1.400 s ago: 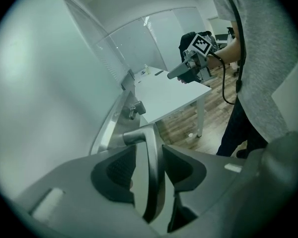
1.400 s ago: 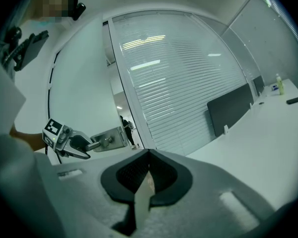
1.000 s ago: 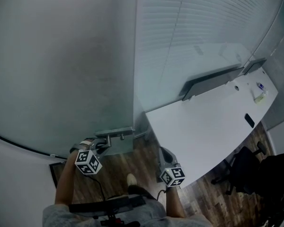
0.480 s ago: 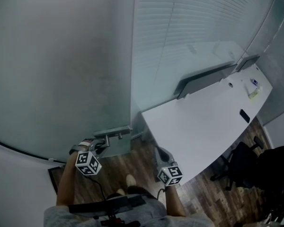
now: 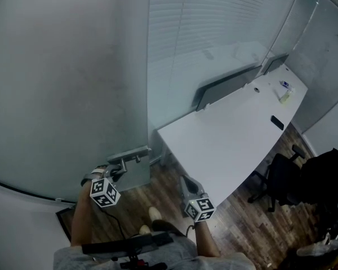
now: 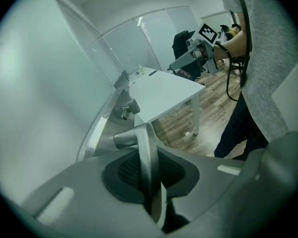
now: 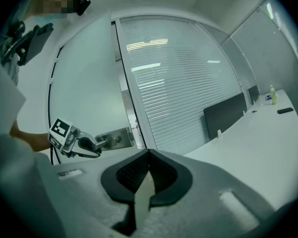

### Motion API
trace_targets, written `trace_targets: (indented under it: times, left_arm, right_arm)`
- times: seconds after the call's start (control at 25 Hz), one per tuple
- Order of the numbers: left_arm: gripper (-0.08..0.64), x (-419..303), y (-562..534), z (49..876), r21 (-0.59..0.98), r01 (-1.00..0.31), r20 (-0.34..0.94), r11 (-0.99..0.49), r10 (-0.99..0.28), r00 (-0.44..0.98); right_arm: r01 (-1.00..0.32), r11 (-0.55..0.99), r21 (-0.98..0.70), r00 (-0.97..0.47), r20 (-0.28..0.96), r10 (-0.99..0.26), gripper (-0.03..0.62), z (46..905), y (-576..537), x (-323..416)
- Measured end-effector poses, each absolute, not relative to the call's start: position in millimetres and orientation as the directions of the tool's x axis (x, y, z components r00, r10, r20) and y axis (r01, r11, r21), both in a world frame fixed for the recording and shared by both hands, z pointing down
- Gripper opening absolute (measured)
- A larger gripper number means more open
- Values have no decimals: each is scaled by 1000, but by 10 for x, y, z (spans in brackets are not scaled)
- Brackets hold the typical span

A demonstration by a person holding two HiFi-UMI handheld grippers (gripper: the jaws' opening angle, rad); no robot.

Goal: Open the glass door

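The frosted glass door [image 5: 73, 83] fills the left of the head view. Its metal lever handle [image 5: 124, 161] juts from a lock plate [image 5: 129, 152] at the door's right edge. My left gripper [image 5: 116, 173] is shut on that handle; its jaws have just been closing, and the lever [image 6: 145, 148] runs straight between them in the left gripper view. My right gripper [image 5: 187, 184] is shut and empty, held in the air beside the corner of the white desk [image 5: 225, 134]. The right gripper view shows the left gripper [image 7: 87, 145] on the handle [image 7: 107, 142].
A glass partition with blinds [image 5: 214, 38] stands right of the door. The desk carries a dark screen panel [image 5: 225, 86], a phone [image 5: 277, 122] and a small bottle [image 5: 285, 94]. Black office chairs [image 5: 284, 176] stand on the wooden floor [image 5: 158, 190] at right.
The head view has swung, so the door edge and the desk now sit further left and up. My right gripper has shifted slightly left. The left gripper stays on the handle.
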State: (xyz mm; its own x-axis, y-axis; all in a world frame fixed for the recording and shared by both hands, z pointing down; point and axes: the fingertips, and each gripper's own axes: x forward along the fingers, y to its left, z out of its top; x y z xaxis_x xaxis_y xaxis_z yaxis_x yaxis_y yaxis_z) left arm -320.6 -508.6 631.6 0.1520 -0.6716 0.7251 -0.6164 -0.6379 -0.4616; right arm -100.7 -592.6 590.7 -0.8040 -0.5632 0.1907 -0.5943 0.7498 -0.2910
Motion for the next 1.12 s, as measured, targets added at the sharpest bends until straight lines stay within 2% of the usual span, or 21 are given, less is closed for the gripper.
trace_targets:
  times: [1.12]
  left_arm:
    - [48, -2728, -4523, 6316, -469, -538, 720, -701, -656, 227]
  right_arm:
    - [-726, 654, -214, -686, 145, -713, 2, 5681, -4678, -352]
